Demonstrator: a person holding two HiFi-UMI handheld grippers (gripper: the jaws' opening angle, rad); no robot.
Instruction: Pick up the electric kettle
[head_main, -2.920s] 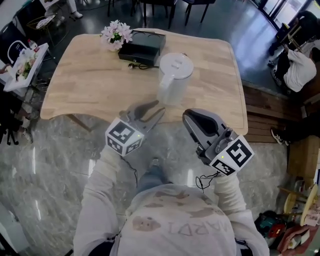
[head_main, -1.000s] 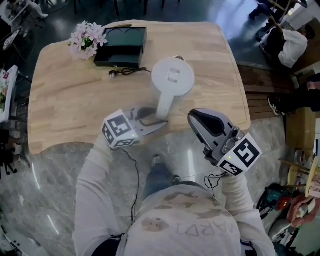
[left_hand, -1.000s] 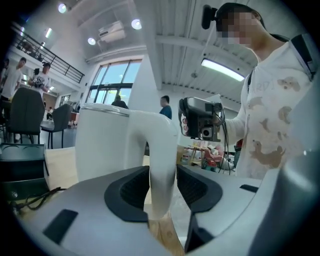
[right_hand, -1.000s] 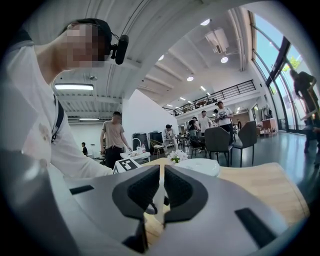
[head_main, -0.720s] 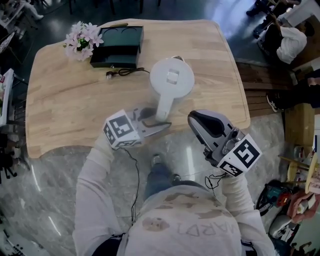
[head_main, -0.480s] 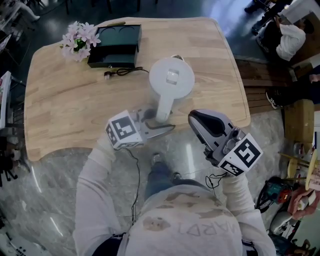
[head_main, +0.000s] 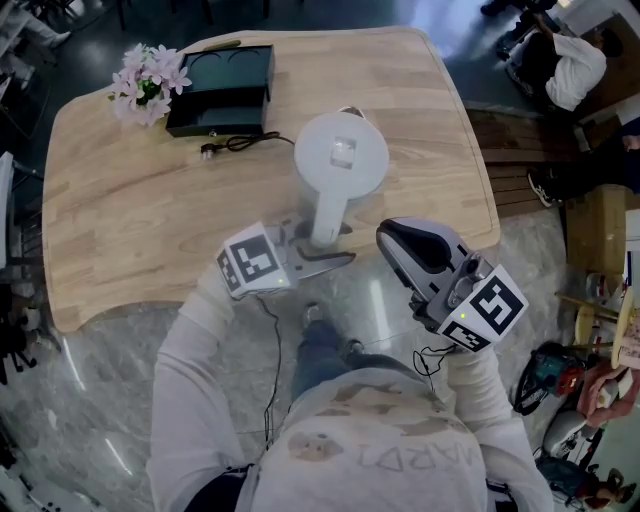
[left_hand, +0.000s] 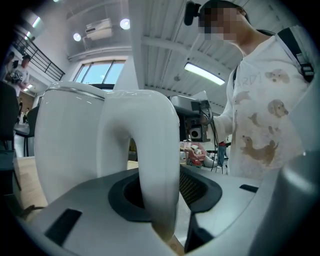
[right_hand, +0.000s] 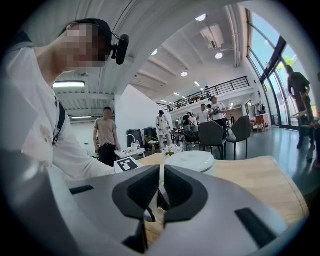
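The left gripper (left_hand: 160, 196) is clenching on the kettle's (head_main: 342, 152) handle (left_hand: 159, 155). One jaw is reaching through the loop on the body side and the other is lying outside, with no gap showing between either pad and the upright bar. The pads are sitting fairly low on that bar, well under the arch. Ahead of these jaws the white body is rising close behind the handle, lid down, and the kettle is standing on the worktop (head_main: 150, 210) near its front edge. The shell is looking like hard, glossy plastic, so it is probably stiff enough to take a firm squeeze but slick under the pads. The closed lid is hiding whether there is water inside, so the weight is best treated as unknown, possibly heavy. All of that load is lying forward of the jaws, so the body is likely to try to swing down and twist in the grip. A hold higher up, just under the bend, would probably let the arch rest on the jaws and check any slide. To the right of the left jaws, out past the worktop edge, the right gripper (right_hand: 161, 191) is hanging with its jaws pressed together on nothing, the kettle showing beyond them. Farther off, beyond and left of the kettle, a cord (head_main: 240, 142) is trailing towards a black tray (head_main: 220, 95), and I cannot tell whether it joins the kettle.
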